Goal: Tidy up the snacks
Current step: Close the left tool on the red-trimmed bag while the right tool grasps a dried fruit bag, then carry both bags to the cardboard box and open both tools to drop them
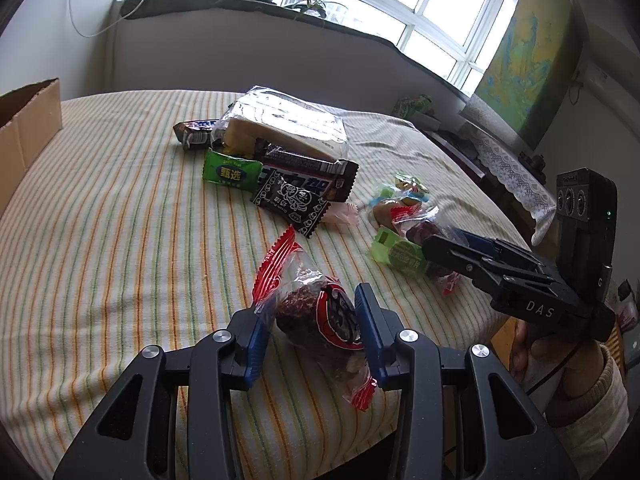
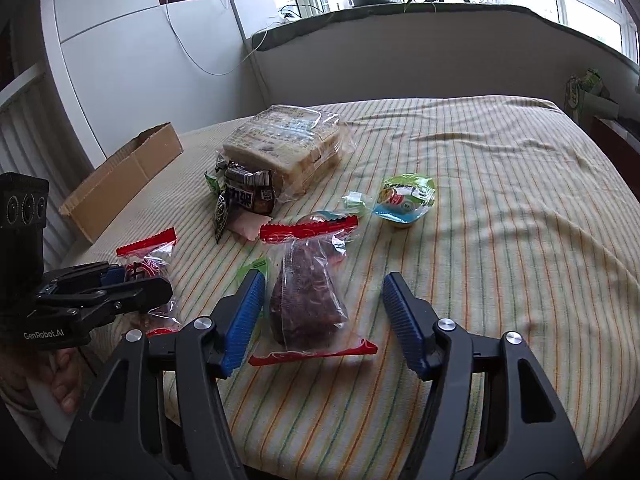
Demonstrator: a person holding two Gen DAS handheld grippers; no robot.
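The counter, under its striped cloth, filled both views, and the cardboard box sat at its edge, in the left middle of the right wrist view. The biggest snack, the bagged sliced bread, lay upper centre there, with dark bars and a green packet heaped against its near side.

Your left claw sat at bottom centre of its own view, pads pressed onto a red-ended clear packet holding a dark round cake. That was a pinch, with wrapper and cake both between the blue pads. From the right wrist view that claw showed at the left edge, with the packet clamped.

Your right claw was spread at bottom centre, straddling a second red-ended packet that lay flat on the cloth. The left pad looked close to the film, though I couldn't tell whether it touched; the right pad stood clear.

I'd judge these cakes light, soft and crumbly, in slick film that slides and crinkles. You'd want to close across the thick middle of the cake, not the flat crimped ends, and gently, since a hard squeeze would crush it.

Smallest, upper right of that packet: a jelly cup.
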